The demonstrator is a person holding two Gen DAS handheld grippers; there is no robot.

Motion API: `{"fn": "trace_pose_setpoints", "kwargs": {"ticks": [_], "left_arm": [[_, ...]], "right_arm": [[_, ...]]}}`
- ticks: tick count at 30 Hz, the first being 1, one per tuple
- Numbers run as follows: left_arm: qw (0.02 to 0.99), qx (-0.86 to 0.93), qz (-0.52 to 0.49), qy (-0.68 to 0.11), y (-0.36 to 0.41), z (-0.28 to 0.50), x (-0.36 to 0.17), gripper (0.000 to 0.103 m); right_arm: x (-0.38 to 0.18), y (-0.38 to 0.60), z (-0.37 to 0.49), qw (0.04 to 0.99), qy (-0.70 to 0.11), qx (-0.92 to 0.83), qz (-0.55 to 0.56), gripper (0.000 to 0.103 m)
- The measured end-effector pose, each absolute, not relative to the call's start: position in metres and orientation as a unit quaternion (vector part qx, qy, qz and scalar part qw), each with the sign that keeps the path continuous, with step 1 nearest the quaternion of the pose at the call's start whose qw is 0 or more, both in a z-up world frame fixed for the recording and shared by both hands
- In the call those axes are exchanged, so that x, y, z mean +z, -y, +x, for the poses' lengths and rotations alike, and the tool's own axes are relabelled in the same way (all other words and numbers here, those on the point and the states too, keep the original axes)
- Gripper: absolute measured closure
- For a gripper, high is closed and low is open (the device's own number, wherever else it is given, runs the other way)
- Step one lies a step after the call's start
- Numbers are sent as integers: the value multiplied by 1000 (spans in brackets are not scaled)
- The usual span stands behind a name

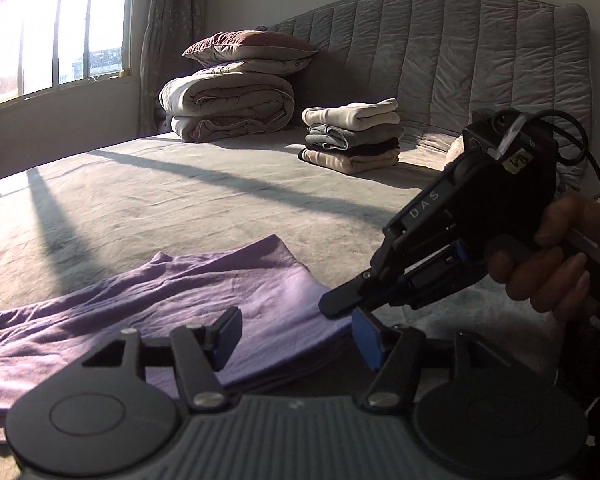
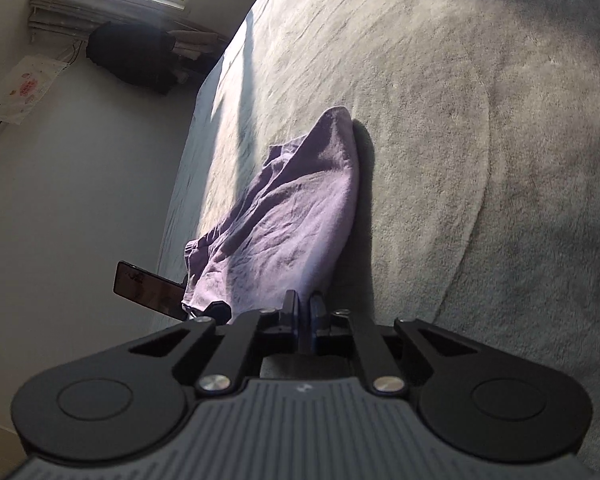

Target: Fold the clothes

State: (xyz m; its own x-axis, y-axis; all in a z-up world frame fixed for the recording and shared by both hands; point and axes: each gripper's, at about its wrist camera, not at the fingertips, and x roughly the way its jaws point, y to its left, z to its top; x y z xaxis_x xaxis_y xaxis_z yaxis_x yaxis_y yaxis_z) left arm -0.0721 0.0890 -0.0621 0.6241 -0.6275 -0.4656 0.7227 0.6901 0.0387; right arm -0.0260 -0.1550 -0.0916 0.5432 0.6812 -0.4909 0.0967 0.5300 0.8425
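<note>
A purple garment (image 1: 188, 304) lies partly folded on the grey bed (image 1: 180, 200), near its front edge. My left gripper (image 1: 298, 336) is open just above the garment's near edge, with cloth showing between its blue pads (image 1: 366, 340). A hand holds my right gripper (image 1: 334, 306), which reaches in from the right to the garment's right corner. In the right wrist view the purple garment (image 2: 292, 216) runs away from my right gripper (image 2: 304, 312), whose fingers are shut together on the cloth's near edge.
A stack of folded clothes (image 1: 352, 136) sits at the back by the padded headboard (image 1: 460, 60). Rolled quilts and a pillow (image 1: 228, 100) lie to its left. The bed's side edge (image 2: 188, 152) drops to the floor; a dark flat rectangle (image 2: 148, 288) sticks out there.
</note>
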Motion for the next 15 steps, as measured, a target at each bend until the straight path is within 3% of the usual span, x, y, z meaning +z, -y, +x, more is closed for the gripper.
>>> {"fn": "trace_pose_setpoints", "kwargs": {"ticks": [9, 12, 15], "left_arm": [[894, -355, 202, -187, -50, -90, -75, 43], [895, -332, 232, -187, -39, -92, -80, 58], [894, -313, 258, -189, -33, -93, -85, 62]], "right_arm": [[-72, 140, -6, 739, -470, 214, 433, 95], [-69, 135, 0, 738, -477, 220, 423, 95], [-72, 135, 4, 742, -483, 211, 414, 87]]}}
